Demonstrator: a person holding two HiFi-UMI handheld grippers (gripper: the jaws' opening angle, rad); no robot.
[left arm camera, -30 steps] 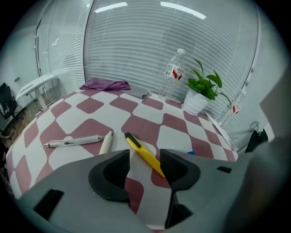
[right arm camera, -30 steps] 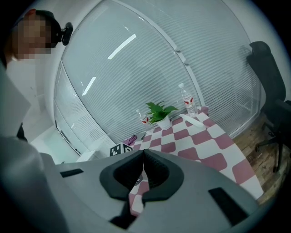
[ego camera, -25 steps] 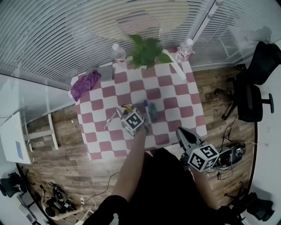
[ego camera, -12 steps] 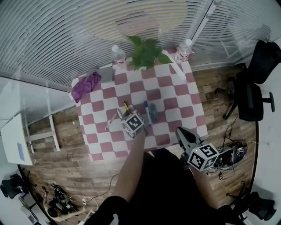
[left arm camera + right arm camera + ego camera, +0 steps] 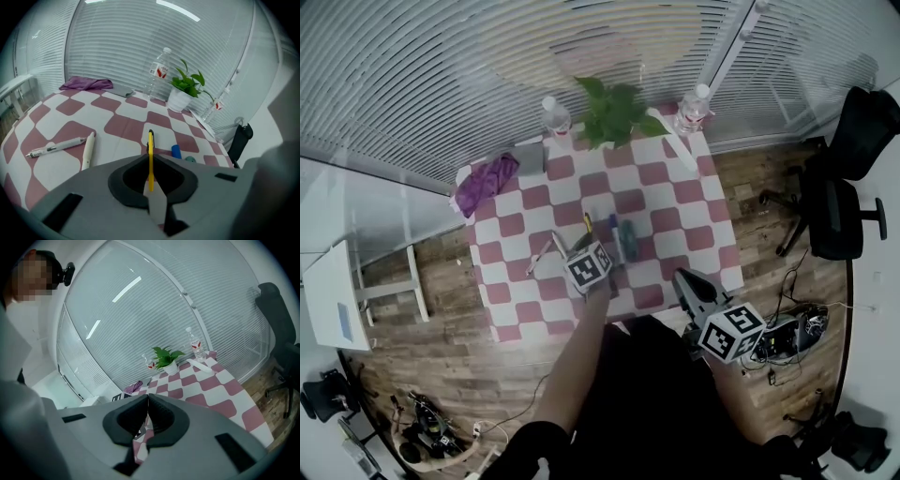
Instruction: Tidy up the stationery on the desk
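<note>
The table [image 5: 666, 202], covered in a red and white check, lies ahead of both tools and fills most of the left tool's view. A black office chair [image 5: 844, 178] stands on the wood floor well off to the right of the right tool. At the table's far edge, well ahead of the left tool, a potted plant [image 5: 187, 84] stands between two clear water bottles [image 5: 555, 114]. Far ahead and to the left of that tool lies a purple cloth [image 5: 86, 83].

The left tool [image 5: 150, 161] reaches out over the middle of the table. Its jaws have just been closing and now pinch a yellow pen [image 5: 150, 143] between the pads. The pen's far end sticks straight forward past the jaw tips over the table.

The right tool [image 5: 148, 401] is held near the table's near right corner, well apart from the left tool. Its jaws are pressed together with nothing between them.

Just ahead and to the right of the left tool a blue pen [image 5: 176, 151] lies on the table, with a small teal item [image 5: 190, 159] beside it; I cannot tell what that item is. To the left of the left tool lie a white marker [image 5: 87, 150] and a slim click pen [image 5: 56, 146], their near ends close together.
</note>
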